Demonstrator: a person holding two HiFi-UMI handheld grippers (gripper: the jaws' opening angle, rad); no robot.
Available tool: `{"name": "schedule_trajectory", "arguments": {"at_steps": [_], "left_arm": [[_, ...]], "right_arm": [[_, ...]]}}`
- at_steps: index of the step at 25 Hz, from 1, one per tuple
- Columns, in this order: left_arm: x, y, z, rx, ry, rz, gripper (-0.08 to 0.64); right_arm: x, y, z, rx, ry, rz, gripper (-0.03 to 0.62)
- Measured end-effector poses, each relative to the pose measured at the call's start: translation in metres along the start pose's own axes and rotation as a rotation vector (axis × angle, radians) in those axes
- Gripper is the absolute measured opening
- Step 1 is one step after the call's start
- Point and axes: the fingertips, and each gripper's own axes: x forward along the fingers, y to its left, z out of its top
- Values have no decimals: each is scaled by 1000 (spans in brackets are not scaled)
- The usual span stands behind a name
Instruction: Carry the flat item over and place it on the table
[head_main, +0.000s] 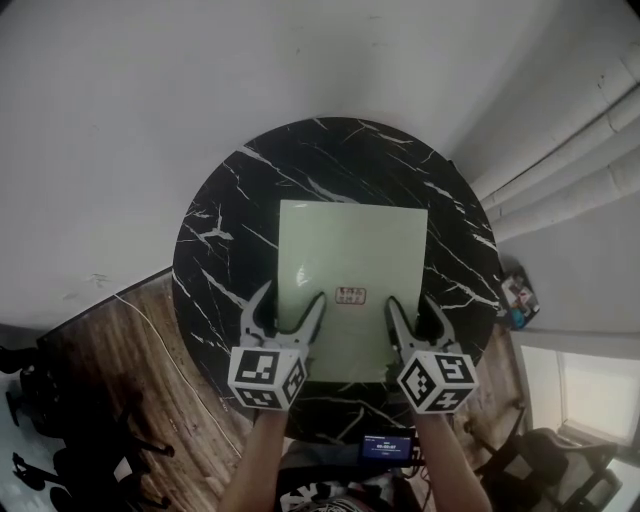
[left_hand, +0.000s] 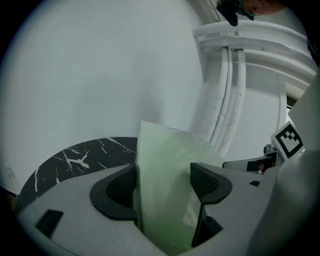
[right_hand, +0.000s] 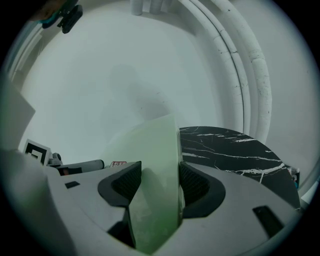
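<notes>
A pale green flat sheet (head_main: 350, 260) with a small red-and-white label hangs over the round black marble table (head_main: 225, 225). My left gripper (head_main: 290, 302) holds its near left corner and my right gripper (head_main: 414, 308) its near right corner. In the left gripper view the sheet (left_hand: 165, 190) fills the gap between the pads, tight against the left one, and its far corner rises above the table (left_hand: 75, 160). In the right gripper view the sheet (right_hand: 155, 170) sits between both pads, its edge against the right one, with the table (right_hand: 235, 150) beyond.
White pipes (head_main: 570, 150) run along the wall to the right of the table. Wood floor (head_main: 120, 340) shows at the left, with dark furniture (head_main: 60, 440) on it. A small colourful object (head_main: 518, 295) lies by the table's right side. A small screen (head_main: 388, 445) sits just below my hands.
</notes>
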Motion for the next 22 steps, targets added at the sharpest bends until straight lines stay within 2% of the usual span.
{"name": "schedule_trajectory", "arguments": {"at_steps": [11,18,22], "left_arm": [[24,10,-34,-36,104,28,351],[38,11,-43,1,179,51,342],[42,12,-49,-18,214,67,339]], "right_arm": [[24,-17,-26,10,77,7,229],[32,-26,-38,18,112,5,229],[37,-30,-41,26,130,6,229]]}}
